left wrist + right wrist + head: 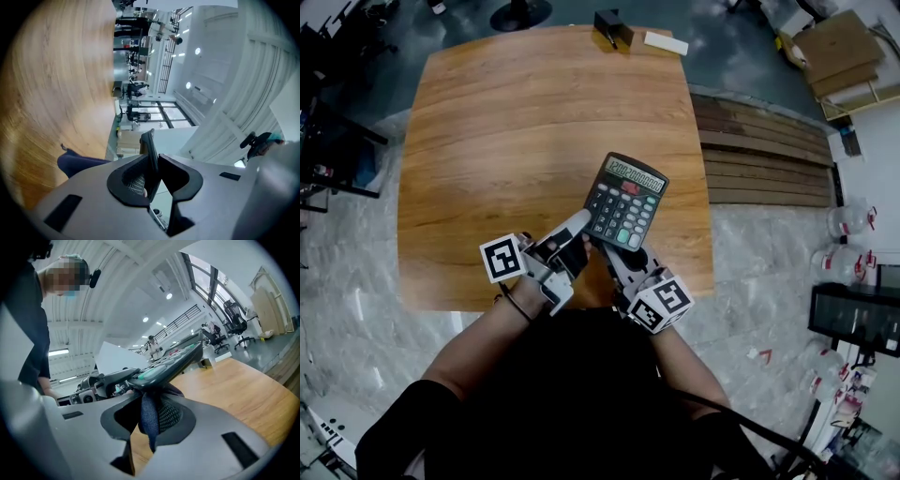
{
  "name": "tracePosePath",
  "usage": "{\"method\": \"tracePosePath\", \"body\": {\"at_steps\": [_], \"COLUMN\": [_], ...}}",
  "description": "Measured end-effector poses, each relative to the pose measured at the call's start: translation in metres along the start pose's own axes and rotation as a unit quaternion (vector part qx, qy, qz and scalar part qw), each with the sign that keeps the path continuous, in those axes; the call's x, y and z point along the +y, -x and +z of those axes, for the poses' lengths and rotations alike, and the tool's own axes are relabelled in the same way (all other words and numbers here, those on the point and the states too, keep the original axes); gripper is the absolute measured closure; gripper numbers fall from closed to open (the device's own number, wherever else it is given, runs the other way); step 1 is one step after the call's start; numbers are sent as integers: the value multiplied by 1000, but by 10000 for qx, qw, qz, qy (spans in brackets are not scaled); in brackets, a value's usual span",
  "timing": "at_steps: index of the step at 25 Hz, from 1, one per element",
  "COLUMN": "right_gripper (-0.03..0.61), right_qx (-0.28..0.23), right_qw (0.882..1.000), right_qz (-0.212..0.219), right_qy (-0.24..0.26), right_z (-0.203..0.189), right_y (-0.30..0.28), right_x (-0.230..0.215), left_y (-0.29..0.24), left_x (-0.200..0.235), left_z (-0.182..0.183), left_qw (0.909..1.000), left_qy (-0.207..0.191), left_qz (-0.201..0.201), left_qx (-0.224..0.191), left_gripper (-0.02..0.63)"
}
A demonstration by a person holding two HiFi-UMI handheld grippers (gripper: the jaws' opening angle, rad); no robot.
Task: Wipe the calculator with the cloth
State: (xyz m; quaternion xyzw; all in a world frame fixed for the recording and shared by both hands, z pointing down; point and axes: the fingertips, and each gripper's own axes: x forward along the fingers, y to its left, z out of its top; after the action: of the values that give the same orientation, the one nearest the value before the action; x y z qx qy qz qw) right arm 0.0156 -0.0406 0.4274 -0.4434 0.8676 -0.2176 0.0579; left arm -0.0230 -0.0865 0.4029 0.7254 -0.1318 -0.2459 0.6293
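Blue cloth point(148, 425) hangs pinched in the jaws of our right gripper point(151, 412), right under the near edge of the calculator point(625, 200). Our left gripper point(152, 174) clamps the calculator by its thin edge, lifted and tilted above the table point(516, 141). We judge wiping is in hand; next, the cloth must rub along the casing against a firm left grip.

I am looking into what seems a big open office or lab hall. A rounded brown wooden table point(534, 122) stands on a grey marbled floor point(769, 281). Far off, black swivel office chairs point(236, 322) sit beneath tall glass windows point(206, 277). Flat brown cardboard boxes point(839, 47) are stacked far right.
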Motion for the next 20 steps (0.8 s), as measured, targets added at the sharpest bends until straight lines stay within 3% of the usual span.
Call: {"method": "tracePosePath", "body": {"at_steps": [6,13,20], "right_gripper": [508,508,508], "right_qx": [-241,-802,-1034], "right_qw": [9983,9905,9911], "right_qz": [-425,-1050,-769], "right_qy": [304,386,319], "right_z": [21,61,69], "right_y": [23,44,30], "right_x": [-22,-68,-57], "left_y": [3,1,4], "left_x": [-10,-24,-26], "left_z": [22,7,2], "left_qw": [9997,9993,9967], "left_qy": [-103,194,680], "left_qz": [-135,-317,-411], "left_qx": [-197,-58,-162], "left_gripper": [538,538,538]}}
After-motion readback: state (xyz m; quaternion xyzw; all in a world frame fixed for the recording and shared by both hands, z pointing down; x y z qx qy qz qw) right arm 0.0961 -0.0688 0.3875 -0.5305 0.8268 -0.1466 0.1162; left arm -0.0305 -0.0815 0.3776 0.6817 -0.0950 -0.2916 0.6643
